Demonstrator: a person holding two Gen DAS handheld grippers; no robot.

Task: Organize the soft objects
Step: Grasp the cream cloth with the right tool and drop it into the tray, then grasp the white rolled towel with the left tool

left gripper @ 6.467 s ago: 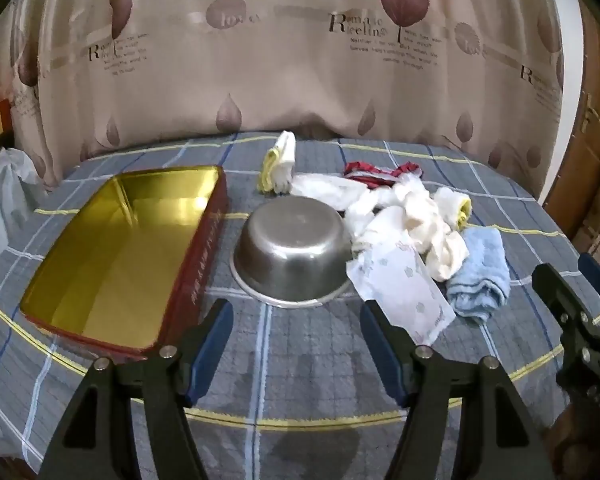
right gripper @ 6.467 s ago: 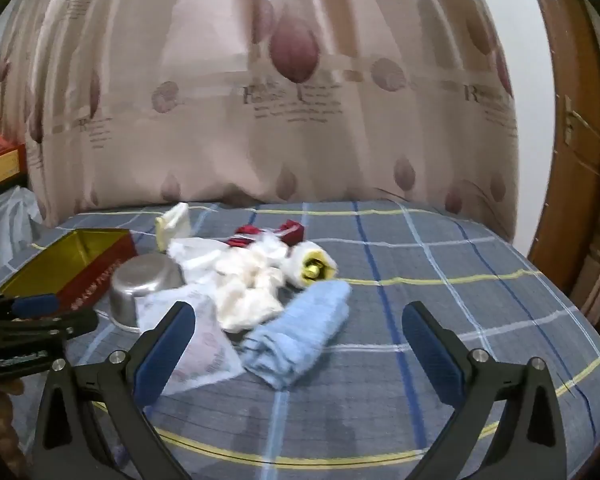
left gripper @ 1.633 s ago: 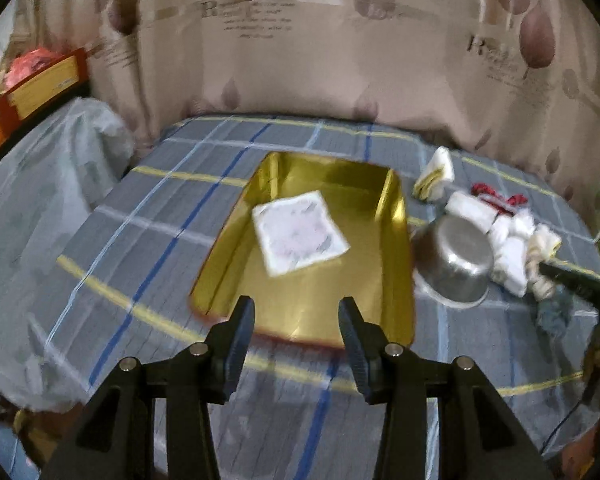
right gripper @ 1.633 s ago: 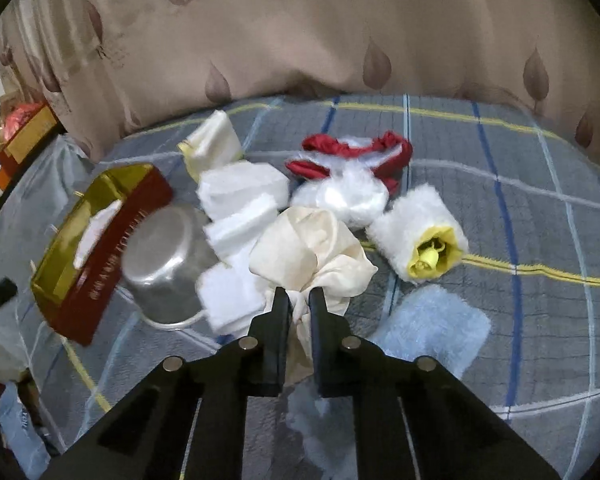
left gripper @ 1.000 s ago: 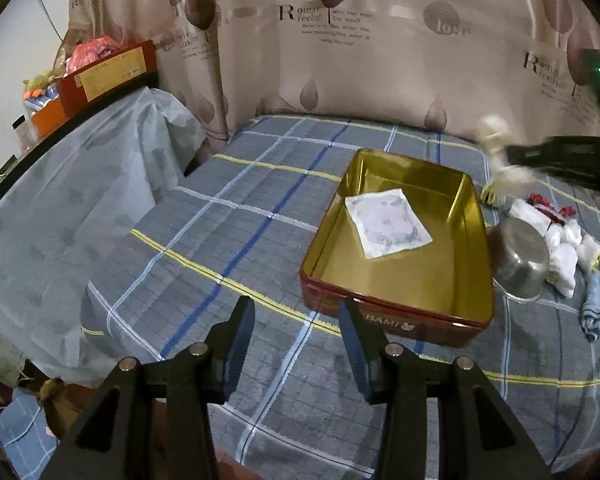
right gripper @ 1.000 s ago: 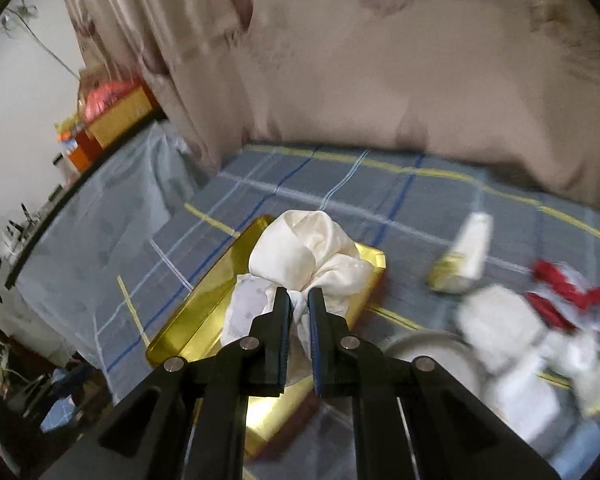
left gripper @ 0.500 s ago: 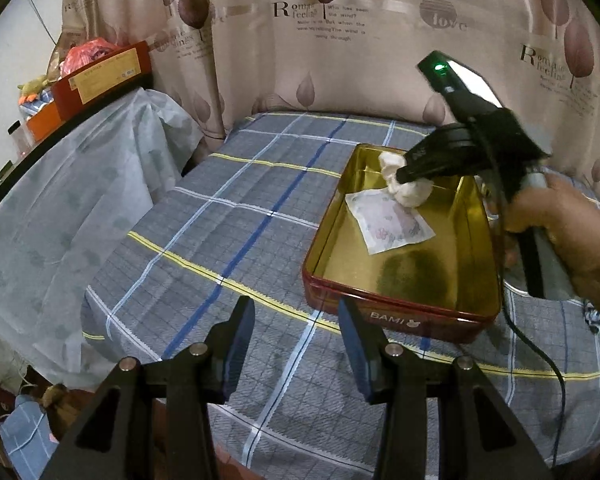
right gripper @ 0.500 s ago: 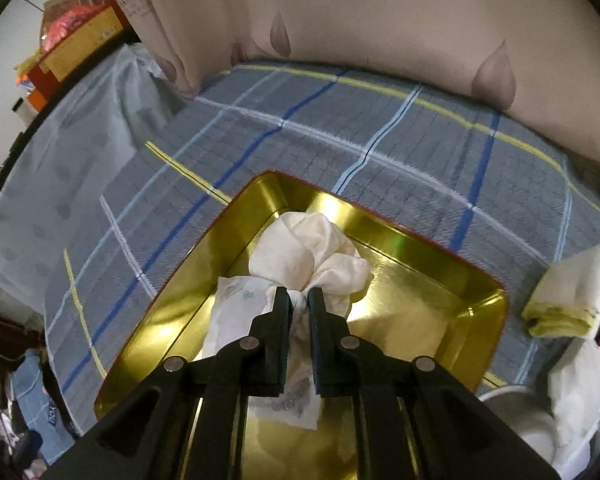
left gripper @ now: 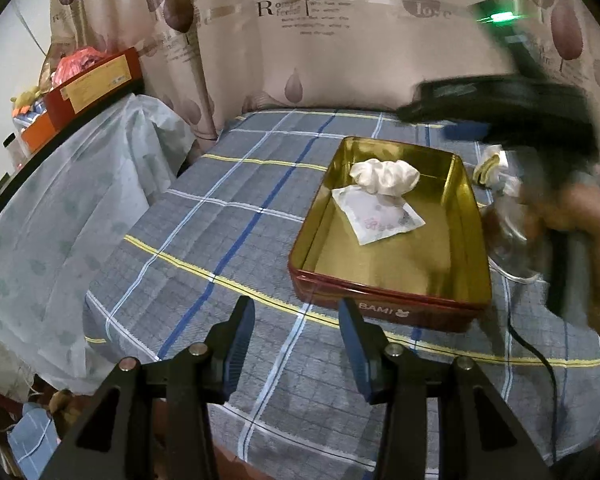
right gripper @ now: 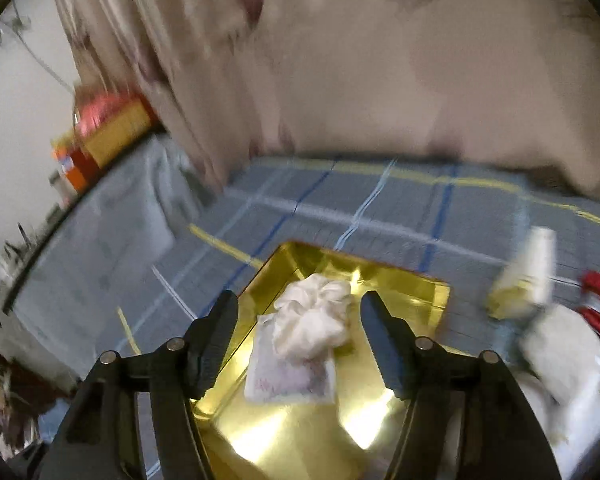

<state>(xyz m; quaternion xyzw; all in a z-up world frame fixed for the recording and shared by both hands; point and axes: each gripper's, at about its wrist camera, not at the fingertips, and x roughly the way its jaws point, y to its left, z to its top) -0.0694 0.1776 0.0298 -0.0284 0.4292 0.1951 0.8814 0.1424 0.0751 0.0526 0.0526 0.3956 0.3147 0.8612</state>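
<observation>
Now the right gripper (right gripper: 296, 316), its jaws having just been opening, is hanging empty above the crumpled cream cloth scrunchie (right gripper: 312, 326) lying in the gold rectangular tin (left gripper: 470, 216), while the open left gripper (left gripper: 296, 344) is hovering nearer the tin's front wall.

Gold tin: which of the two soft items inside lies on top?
The cream scrunchie, bunched and ruffled, sits on the far end of the flat printed white packet.

Cream scrunchie (left gripper: 385, 176) bunched atop flat printed white packet (left gripper: 378, 219) (both inside gold tin (left gripper: 470, 236), far end).
</observation>
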